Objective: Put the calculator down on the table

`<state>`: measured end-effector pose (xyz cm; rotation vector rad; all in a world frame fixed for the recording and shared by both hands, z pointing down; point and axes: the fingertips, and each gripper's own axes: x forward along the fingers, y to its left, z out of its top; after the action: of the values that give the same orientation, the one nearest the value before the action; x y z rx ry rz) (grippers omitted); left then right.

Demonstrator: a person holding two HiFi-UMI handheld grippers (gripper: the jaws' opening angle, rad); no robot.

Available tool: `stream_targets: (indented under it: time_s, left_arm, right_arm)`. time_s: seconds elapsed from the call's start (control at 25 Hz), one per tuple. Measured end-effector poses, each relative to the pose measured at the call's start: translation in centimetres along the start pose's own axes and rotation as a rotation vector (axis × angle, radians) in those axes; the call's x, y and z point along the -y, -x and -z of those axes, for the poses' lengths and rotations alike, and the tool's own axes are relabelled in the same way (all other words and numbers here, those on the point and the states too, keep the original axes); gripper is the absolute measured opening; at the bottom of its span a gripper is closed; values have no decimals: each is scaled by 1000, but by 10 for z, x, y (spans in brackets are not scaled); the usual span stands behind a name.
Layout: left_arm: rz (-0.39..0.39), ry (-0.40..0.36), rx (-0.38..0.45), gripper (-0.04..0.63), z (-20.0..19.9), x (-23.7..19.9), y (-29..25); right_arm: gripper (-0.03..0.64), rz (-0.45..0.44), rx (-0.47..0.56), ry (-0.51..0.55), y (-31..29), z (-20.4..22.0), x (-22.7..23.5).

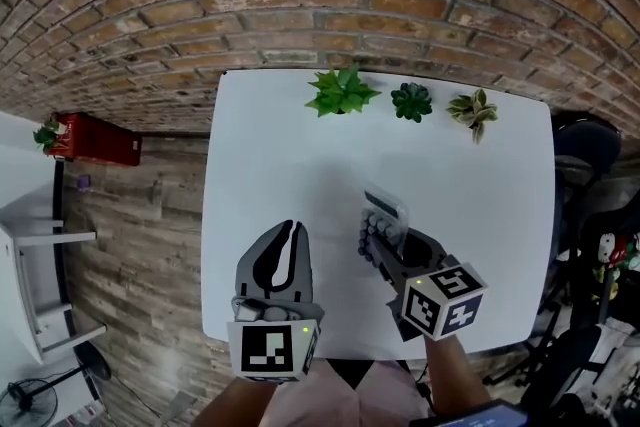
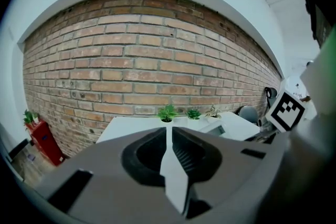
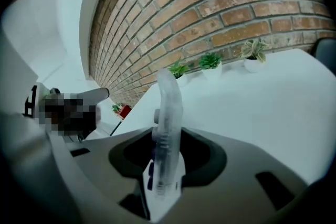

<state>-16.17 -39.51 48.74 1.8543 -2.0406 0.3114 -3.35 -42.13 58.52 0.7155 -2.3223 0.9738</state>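
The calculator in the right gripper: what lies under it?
Only the white table shows around the calculator; the patch directly beneath is covered by it and the right gripper.

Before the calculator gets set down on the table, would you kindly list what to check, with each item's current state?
1. Right gripper grips calculator: ok, jaws closed on it.
2. Table ahead of the calculator free of objects: ok.
3. Potted plants away from the landing spot: ok, all three along the far edge.
4. Left gripper out of the way: ok, shut, empty, off to the calculator's left.
5. Calculator's height above the table: cannot tell.
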Motion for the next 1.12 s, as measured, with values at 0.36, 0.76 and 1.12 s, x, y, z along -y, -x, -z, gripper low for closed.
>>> stream_targets:
  time_s: [0.36, 0.76, 1.12]
  left_arm:
    - [4, -29, -10, 38, -1, -10, -13]
    - [9, 15, -9, 38, -4, -10, -28]
    - [24, 0, -9, 38, -6, -8, -30]
  right_arm:
    - [146, -18, -41, -154, -15, -5, 10]
    - [157, -13, -52, -238, -20, -1, 21]
    - [189, 76, -77, -183, -19, 6, 31]
